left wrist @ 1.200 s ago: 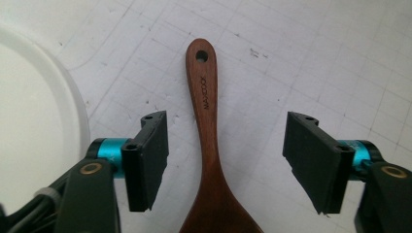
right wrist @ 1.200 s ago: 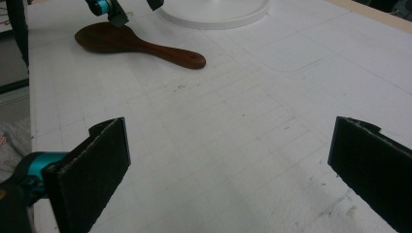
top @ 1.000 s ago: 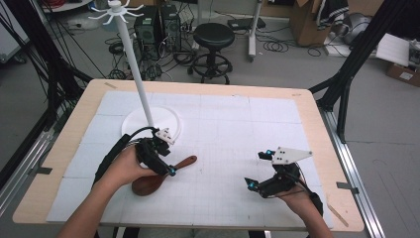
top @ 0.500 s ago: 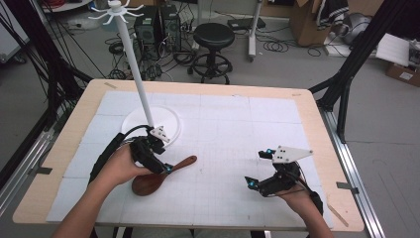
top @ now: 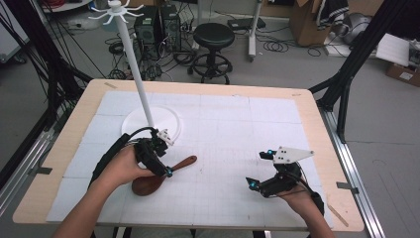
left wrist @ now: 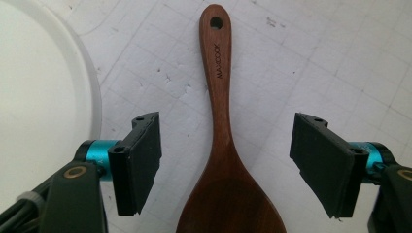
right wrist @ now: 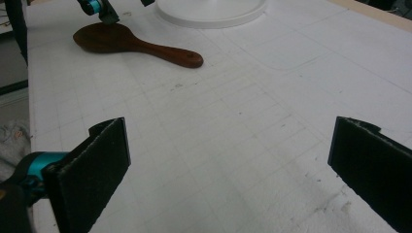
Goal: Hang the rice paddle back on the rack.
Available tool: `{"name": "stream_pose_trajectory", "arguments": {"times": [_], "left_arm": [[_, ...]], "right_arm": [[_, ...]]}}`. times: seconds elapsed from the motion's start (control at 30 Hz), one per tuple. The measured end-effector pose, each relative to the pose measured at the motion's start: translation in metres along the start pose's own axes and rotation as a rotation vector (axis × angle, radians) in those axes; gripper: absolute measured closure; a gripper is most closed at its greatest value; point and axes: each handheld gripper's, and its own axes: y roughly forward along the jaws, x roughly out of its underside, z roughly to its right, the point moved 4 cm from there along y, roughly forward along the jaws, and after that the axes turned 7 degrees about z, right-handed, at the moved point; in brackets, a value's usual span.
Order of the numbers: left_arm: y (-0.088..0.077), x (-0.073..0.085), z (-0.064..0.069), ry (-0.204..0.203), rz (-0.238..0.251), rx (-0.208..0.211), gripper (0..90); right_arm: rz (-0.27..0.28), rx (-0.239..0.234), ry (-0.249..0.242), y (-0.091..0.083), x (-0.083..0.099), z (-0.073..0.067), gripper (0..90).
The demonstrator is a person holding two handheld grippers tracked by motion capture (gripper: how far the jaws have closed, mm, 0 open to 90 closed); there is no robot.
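A wooden spoon (top: 163,176) lies flat on the white gridded mat of the worktop (top: 322,124), at lower left of centre in the high view, its bowl toward the bottom of the frame and its handle angled up and to the right. The left tongs (top: 159,161), held in the person's left hand (top: 121,168), sit directly over the spoon where the handle widens into the bowl. In the left gripper view the left tongs (left wrist: 228,162) stand wide open, one black jaw on each side of the spoon (left wrist: 223,145), with clear mat showing between each pad and the wood; nothing is gripped. The handle runs up the middle of that frame, ending in a hanging hole near the top edge. A white round base (top: 151,124) carrying a tall white pole lies just above and to the left of the spoon. The right tongs (top: 260,171), in the person's right hand (top: 302,198), are at lower right of the high view, well apart from the spoon. In the right gripper view the right tongs (right wrist: 228,170) are wide open over bare mat, holding nothing, with the spoon (right wrist: 131,46) at upper left.
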Motion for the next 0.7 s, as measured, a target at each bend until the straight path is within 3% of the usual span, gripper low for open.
{"name": "stream_pose_trajectory", "arguments": {"times": [0.33, 0.7], "left_arm": [[0.015, -0.003, 0.001, 0.021, -0.114, -0.005, 28.4], [0.026, -0.005, 0.0, 0.02, -0.192, 0.006, 29.8]], "right_arm": [[-0.004, -0.003, 0.005, 0.0, 0.0, 0.0, 0.5], [-0.007, -0.001, 0.002, -0.001, 0.0, 0.0, 0.5]]}}
